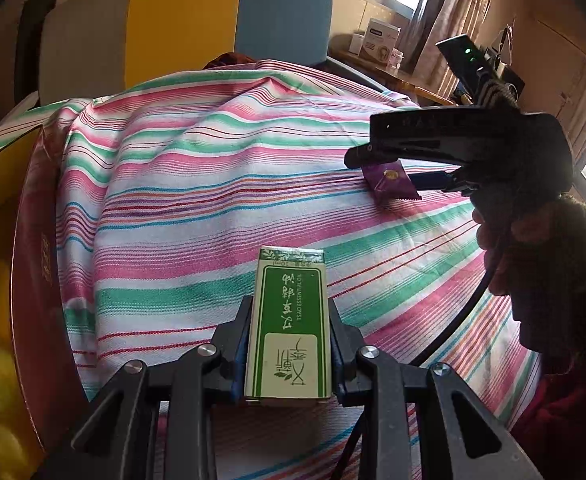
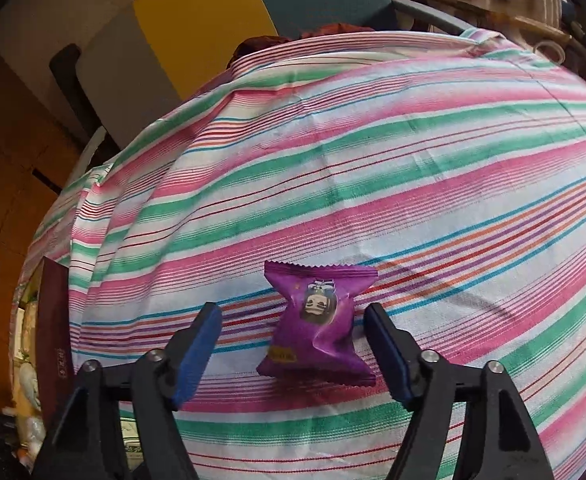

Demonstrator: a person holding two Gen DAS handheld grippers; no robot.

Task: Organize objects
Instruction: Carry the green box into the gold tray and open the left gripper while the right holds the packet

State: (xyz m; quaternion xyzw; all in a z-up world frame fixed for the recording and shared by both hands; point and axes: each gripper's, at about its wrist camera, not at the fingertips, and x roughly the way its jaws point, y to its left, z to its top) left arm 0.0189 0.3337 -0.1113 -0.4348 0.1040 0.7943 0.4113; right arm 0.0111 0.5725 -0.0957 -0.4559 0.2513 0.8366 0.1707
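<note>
Left wrist view: the left gripper [image 1: 289, 344] was clamped on a green box [image 1: 289, 320] at lower centre of the frame, its pads pressed against the two long sides, the box's far end pointing away over the striped cloth [image 1: 197, 184]. The box looked like thin printed card: light and stiff along its edges, but likely to crush if squeezed hard across the broad faces. The hold low on the narrow sides seemed sound.

Right wrist view: the right gripper [image 2: 293, 344] stood with its jaws apart, one on either side of a purple sachet [image 2: 319, 324] at lower centre. Neither pad touched the wrapper, and nothing was gripped. The sachet rested on the cloth, and its lower crimped end appeared to lie flat. In the left wrist view the same sachet [image 1: 391, 180] showed at right of centre, beneath the dark body of the right gripper [image 1: 377, 168].

Handling, as a judgement: the sachet was probably very light, with a smooth, crinkly film that could slip or buckle. The puffed middle gave the pads most to bear on; the crimped ends were thin and would fold. A gentle close across the waist seemed the safest hold.

A dark red box edge [image 1: 33, 264] lay at the left margin, a possible destination, though its contents could not be made out.
</note>
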